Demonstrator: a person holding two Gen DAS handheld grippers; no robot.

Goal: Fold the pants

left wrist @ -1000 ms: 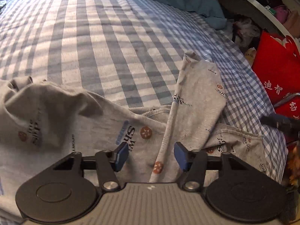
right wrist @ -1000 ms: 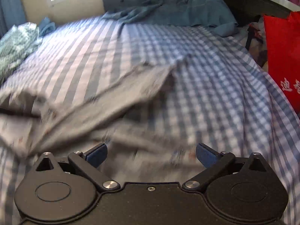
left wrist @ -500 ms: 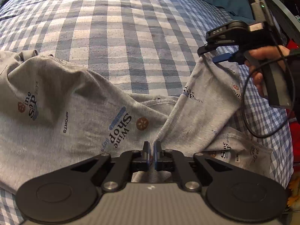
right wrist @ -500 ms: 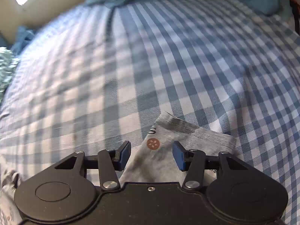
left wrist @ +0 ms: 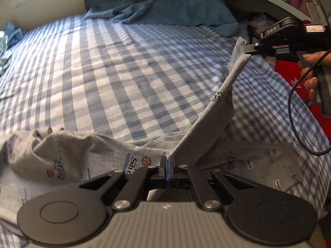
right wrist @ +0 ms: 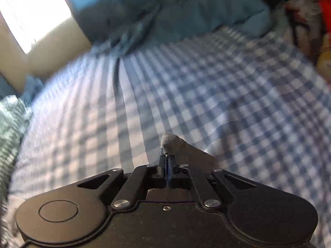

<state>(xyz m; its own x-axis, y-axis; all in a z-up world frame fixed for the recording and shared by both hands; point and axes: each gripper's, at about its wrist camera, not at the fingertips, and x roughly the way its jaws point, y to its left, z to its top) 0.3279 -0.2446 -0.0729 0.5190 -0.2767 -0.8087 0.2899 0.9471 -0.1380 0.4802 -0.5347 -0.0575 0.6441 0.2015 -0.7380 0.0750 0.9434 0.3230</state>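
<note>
Grey printed pants [left wrist: 68,165] lie crumpled across the near part of a blue checked bed. My left gripper [left wrist: 167,161] is shut on the pants where one leg meets the body. That leg [left wrist: 219,103] stretches taut, lifted off the bed, up to the right. At its far end the right gripper [left wrist: 247,49] is shut on the grey cuff [left wrist: 238,47], held by a person's hand [left wrist: 310,76]. In the right wrist view the right gripper [right wrist: 166,158] pinches the cuff [right wrist: 175,144], which pokes out above its closed pads. The second leg [left wrist: 258,165] lies flat on the right.
The checked sheet [left wrist: 124,72] spreads bare beyond the pants. Rumpled blue bedding [left wrist: 161,2] is piled at the head of the bed. A teal patterned cloth [right wrist: 10,128] lies at the left edge. A red bag [left wrist: 310,86] and clutter stand beside the bed on the right.
Both grippers have closed on the pants, the left at the crotch, the right on the cuff. The leg that lay flat is now lifted and pulled taut between them.
</note>
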